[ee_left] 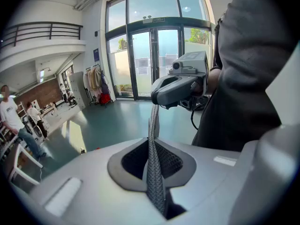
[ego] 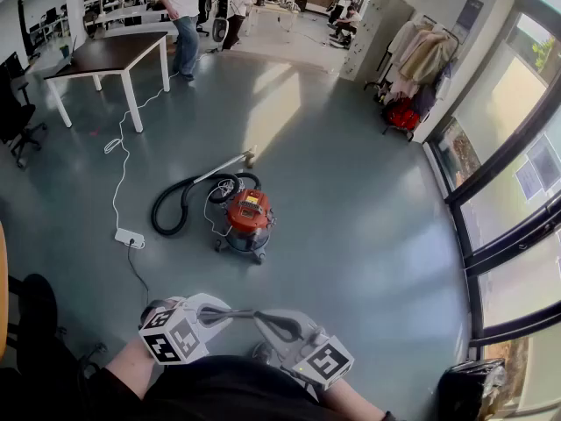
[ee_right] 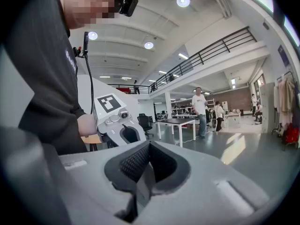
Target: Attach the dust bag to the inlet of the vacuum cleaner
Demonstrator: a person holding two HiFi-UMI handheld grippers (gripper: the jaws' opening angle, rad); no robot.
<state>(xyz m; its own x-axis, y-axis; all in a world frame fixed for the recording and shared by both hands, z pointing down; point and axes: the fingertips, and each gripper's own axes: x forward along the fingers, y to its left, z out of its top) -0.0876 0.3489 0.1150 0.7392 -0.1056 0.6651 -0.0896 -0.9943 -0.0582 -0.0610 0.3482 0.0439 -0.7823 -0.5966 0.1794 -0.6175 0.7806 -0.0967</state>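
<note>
My left gripper (ee_left: pixel 153 125) sits low against my body with its tongs pressed together and nothing between them. It is angled down and across towards the right gripper (ee_right: pixel 146 161), which is about level. The right tongs are also pressed together and empty.

I have no dust bag in hand, and I can't make one out for certain anywhere. A dark, crumpled thing (ego: pixel 469 388) lies on the floor at the far right, near the windows, but I can't tell what it is.

I judge the step in hand to be the approach, with the attaching not yet begun. To do it well, I would find the bag first and spread one set of tongs to take it by its stiff collar. Then I would walk up on the side where the inlet faces me, stepping clear of the white cord and power strip (ego: pixel 129 237) on the left.

The vacuum cleaner (ego: pixel 248 222) stands upright on the grey floor, well ahead of both grippers and near the middle of the head view. Its black hose (ego: pixel 171 209) loops out to the left and a pale wand points up and away. To the right of the hose is the body: an orange-red motor head on a steel drum with small castors. From here the inlet is too small to pick out.
</note>
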